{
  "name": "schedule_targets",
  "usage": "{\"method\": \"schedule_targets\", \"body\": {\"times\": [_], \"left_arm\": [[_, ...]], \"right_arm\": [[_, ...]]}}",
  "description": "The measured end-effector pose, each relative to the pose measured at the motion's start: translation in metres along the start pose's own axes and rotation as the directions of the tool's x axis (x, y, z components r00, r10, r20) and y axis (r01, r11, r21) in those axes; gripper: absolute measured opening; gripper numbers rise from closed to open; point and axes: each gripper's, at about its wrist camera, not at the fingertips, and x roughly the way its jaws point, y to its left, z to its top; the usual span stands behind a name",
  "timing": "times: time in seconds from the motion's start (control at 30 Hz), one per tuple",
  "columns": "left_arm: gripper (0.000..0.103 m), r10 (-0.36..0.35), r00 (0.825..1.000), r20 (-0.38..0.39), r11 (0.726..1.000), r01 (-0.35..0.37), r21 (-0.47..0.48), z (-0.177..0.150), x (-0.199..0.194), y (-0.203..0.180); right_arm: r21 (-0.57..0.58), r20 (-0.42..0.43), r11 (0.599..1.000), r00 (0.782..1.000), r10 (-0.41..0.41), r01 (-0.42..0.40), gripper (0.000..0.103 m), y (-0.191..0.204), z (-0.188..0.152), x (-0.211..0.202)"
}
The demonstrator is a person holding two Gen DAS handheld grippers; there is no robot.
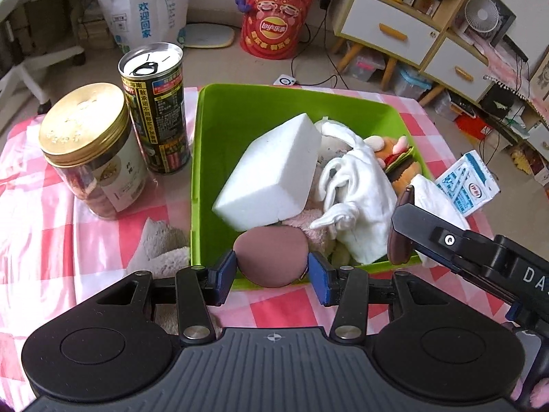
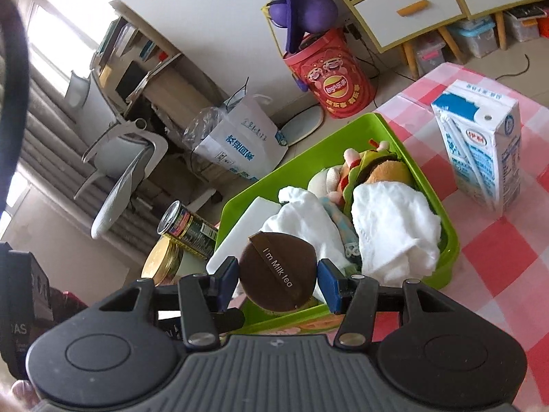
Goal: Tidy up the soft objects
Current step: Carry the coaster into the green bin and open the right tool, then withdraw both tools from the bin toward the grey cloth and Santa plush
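**Two puffs held over the bin: let them go low and gently**

While both tongs carry a load, I judge the step in hand to be setting these last soft pieces into the green bin (image 1: 219, 158). My left gripper (image 1: 272, 269) pinches a mauve makeup puff (image 1: 271, 257) between its blue pads (image 1: 224, 271), right at the bin's near wall. My right gripper (image 2: 278, 281) pinches a brown puff (image 2: 278, 273) printed "I'm Milk tea", also over the near edge of the bin, and in the left view it shows edge-on just to the right of my left tongs.

Ahead of the left tongs the bin is crowded: a white foam block (image 1: 271, 175) leans across the middle, white cloth (image 1: 357, 202) lies to its right, a plush burger (image 1: 398, 161) sits beyond that. The free green floor lies forward and left of the left tongs, so I would carry the mauve puff there, lower it until it nearly touches, then spread the pads slowly. The puff is squashy and may cling or spring sideways, so no dropping from height.

For the right tongs, the cloth directly ahead is the soft landing. I would move one hand at a time, since the two tools are close together. A fluffy towel (image 1: 161, 243) left of the left tongs remains outside the bin. The jar (image 1: 89, 151), can (image 1: 158, 110) and milk carton (image 2: 480, 144) are hard goods; I'd leave them.
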Motion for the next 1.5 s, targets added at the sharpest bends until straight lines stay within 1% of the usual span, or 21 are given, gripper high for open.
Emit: {"method": "schedule_targets", "body": {"times": [0.1,0.4,0.47,0.53,0.63,0.67,0.73,0.8,0.9,1.07,1.23,1.33,1.37,1.43,1.5], "left_arm": [[0.048,0.008,1.000,-0.002,1.000,-0.008,0.012,0.002,0.002,0.000],[0.049,0.002,0.999,0.034,1.000,-0.002,0.019,0.001,-0.004,0.003],[0.052,-0.003,0.999,0.051,1.000,0.002,0.023,-0.001,-0.005,0.002],[0.061,-0.004,0.997,0.071,1.000,0.002,0.022,-0.002,-0.006,0.002],[0.063,-0.015,0.996,0.090,1.000,0.015,0.000,-0.005,-0.011,0.003],[0.063,-0.019,0.995,0.100,1.000,0.020,-0.004,-0.006,-0.014,0.003],[0.071,-0.024,0.991,0.135,0.999,0.027,-0.017,-0.012,-0.025,0.006],[0.073,-0.029,0.986,0.164,0.999,0.035,-0.040,-0.018,-0.035,0.011],[0.075,-0.036,0.981,0.189,0.996,0.051,-0.074,-0.028,-0.049,0.021],[0.080,-0.003,0.973,0.232,0.990,0.036,-0.138,-0.048,-0.075,0.045],[0.083,0.022,0.971,0.237,0.982,0.024,-0.189,-0.074,-0.091,0.062],[0.085,0.049,0.970,0.238,0.979,0.000,-0.202,-0.090,-0.099,0.068],[0.086,0.059,0.969,0.242,0.978,-0.008,-0.209,-0.095,-0.101,0.070],[0.092,0.076,0.964,0.254,0.976,-0.020,-0.216,-0.103,-0.105,0.073],[0.095,0.094,0.958,0.270,0.975,-0.034,-0.218,-0.110,-0.106,0.074]], "right_arm": [[0.008,0.005,1.000,1.000,-0.013,0.013,0.035,0.000,-0.003,0.006],[0.019,0.008,0.999,1.000,-0.030,0.030,0.035,0.003,-0.011,0.019],[0.023,0.011,0.999,0.999,-0.039,0.039,0.035,0.002,-0.011,0.021],[0.038,0.016,0.999,0.999,-0.038,0.038,0.037,-0.002,-0.011,0.022],[0.073,0.000,0.997,1.000,-0.009,0.009,0.047,-0.008,-0.009,0.021],[0.079,-0.001,0.997,1.000,-0.006,0.006,0.048,-0.008,-0.007,0.021],[0.087,-0.001,0.996,1.000,-0.006,0.006,0.052,-0.009,-0.005,0.017],[0.082,-0.005,0.997,1.000,0.001,-0.001,0.052,-0.009,-0.003,0.012],[0.054,-0.010,0.998,1.000,0.014,-0.013,0.052,-0.005,0.001,0.005],[-0.005,-0.023,1.000,0.999,0.026,-0.026,0.052,0.007,0.003,-0.011],[-0.094,-0.040,0.994,0.998,0.046,-0.049,0.053,0.022,-0.001,-0.033],[-0.144,-0.067,0.988,0.997,0.047,-0.056,0.053,0.028,-0.006,-0.044],[-0.164,-0.078,0.985,0.996,0.041,-0.054,0.053,0.030,-0.008,-0.046],[-0.205,-0.111,0.978,0.994,0.010,-0.032,0.053,0.033,-0.014,-0.050],[-0.251,-0.157,0.968,0.986,-0.053,0.012,0.053,0.036,-0.021,-0.050]]}}
